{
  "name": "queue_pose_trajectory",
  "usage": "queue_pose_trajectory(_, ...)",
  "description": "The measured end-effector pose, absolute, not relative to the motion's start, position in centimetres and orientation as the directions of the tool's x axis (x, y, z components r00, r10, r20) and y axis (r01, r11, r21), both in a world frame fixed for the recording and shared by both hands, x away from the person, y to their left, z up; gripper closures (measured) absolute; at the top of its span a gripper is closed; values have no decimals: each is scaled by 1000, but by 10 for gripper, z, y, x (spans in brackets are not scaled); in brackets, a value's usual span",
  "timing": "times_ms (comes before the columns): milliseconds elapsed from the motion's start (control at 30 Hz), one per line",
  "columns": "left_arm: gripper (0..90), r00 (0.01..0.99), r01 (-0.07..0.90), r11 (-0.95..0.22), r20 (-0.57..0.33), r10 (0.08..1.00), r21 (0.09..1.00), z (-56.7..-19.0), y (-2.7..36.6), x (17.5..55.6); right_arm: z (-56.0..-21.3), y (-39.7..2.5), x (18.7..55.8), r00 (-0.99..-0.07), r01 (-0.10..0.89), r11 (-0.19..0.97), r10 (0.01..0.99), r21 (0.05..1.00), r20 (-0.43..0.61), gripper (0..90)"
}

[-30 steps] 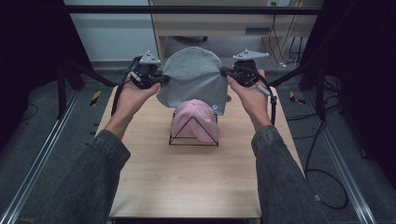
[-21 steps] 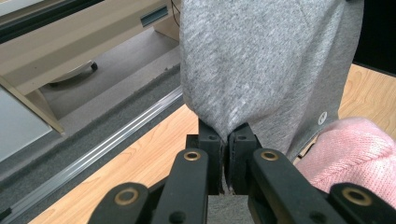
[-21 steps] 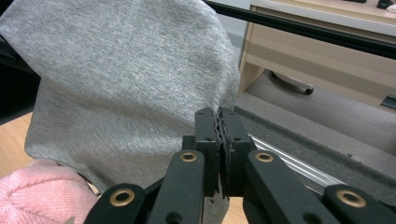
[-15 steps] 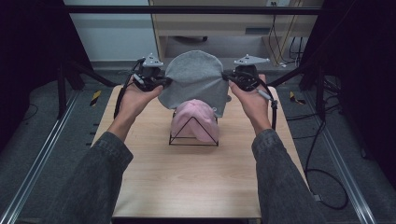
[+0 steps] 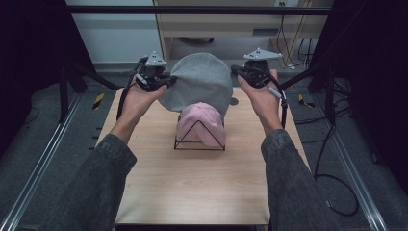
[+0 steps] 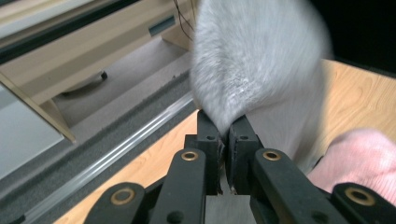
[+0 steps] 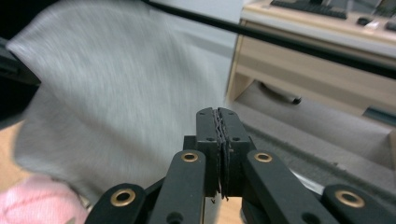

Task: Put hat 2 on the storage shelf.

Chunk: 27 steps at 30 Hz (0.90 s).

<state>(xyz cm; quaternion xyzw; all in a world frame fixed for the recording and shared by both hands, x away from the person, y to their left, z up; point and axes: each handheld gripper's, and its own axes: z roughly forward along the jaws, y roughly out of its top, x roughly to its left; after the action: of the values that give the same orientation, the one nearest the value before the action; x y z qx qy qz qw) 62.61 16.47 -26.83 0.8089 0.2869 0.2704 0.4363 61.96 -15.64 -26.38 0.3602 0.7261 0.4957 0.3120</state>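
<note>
A grey knit hat [image 5: 199,79] hangs in the air above the far half of the wooden table [image 5: 192,187]. My left gripper [image 5: 168,81] is shut on the hat's left edge; in the left gripper view the grey fabric [image 6: 261,60] is pinched between the jaws [image 6: 227,130]. My right gripper [image 5: 235,71] is shut just right of the hat, with nothing between its jaws [image 7: 219,116]; the grey hat [image 7: 116,93] lies off to its left. Below the grey hat, a pink hat [image 5: 199,122] sits on a black wire stand [image 5: 199,149].
A small dark round spot [image 5: 234,101] marks the table right of the stand. A beige cabinet [image 5: 231,24] stands beyond the table's far edge. Cables [image 5: 332,192] trail on the floor at the right. Bare wood stretches toward the near edge.
The right gripper has come off the grey hat's right edge and moved slightly right. The hat now hangs from the left gripper alone and has swung a little lower.
</note>
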Motion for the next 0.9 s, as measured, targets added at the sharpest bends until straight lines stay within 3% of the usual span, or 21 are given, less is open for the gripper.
queue_pose_trajectory(200,879,703,242,-535,234,672,809,-279,156,627,-269,-157,620,-553,230,258,828,938,-93,888)
queue_pose_trajectory(900,873,714,326,-528,163,681,784,-322,161,630,-304,-168,614,-563,289,274,823,917,-69,877)
